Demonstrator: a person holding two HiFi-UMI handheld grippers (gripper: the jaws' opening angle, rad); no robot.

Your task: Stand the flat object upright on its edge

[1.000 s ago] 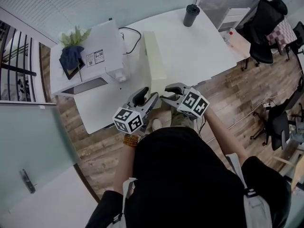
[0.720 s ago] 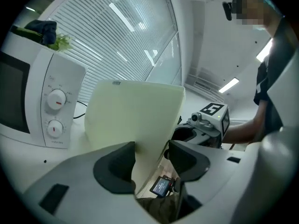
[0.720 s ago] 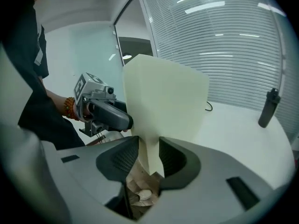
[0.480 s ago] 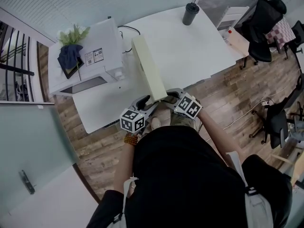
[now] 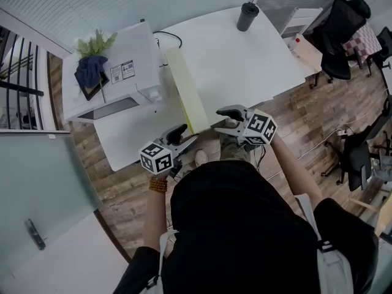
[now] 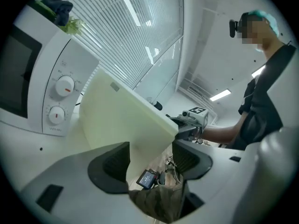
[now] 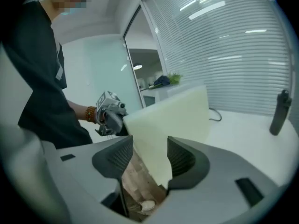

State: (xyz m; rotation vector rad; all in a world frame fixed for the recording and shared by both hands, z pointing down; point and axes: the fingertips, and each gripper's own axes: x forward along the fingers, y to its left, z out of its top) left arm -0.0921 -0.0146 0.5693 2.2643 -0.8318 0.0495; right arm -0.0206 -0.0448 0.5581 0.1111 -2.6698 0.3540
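Note:
A pale cream flat board (image 5: 184,87) stands on its long edge on the white table (image 5: 245,60), running from beside the microwave to the table's near edge. My left gripper (image 5: 184,138) is just left of the board's near end and my right gripper (image 5: 223,119) is just right of it. Both jaws have just been opening. In the left gripper view the board's corner (image 6: 121,120) shows beyond the open left gripper (image 6: 150,160), untouched by the pads. In the right gripper view the board (image 7: 173,120) rises past the open right gripper (image 7: 150,155), also with no pad pressing on it.
A white microwave (image 5: 116,72) with a plant and a dark cloth on top stands left of the board. A black cable (image 5: 171,41) lies behind it and a dark tumbler (image 5: 247,18) stands at the far edge. Office chairs (image 5: 343,23) stand on the wooden floor at the right.
Half a second ago both grippers were close in at the board's near end. Now they have spread apart and drawn back, with jaws wider, and the board shows as a narrower strip.

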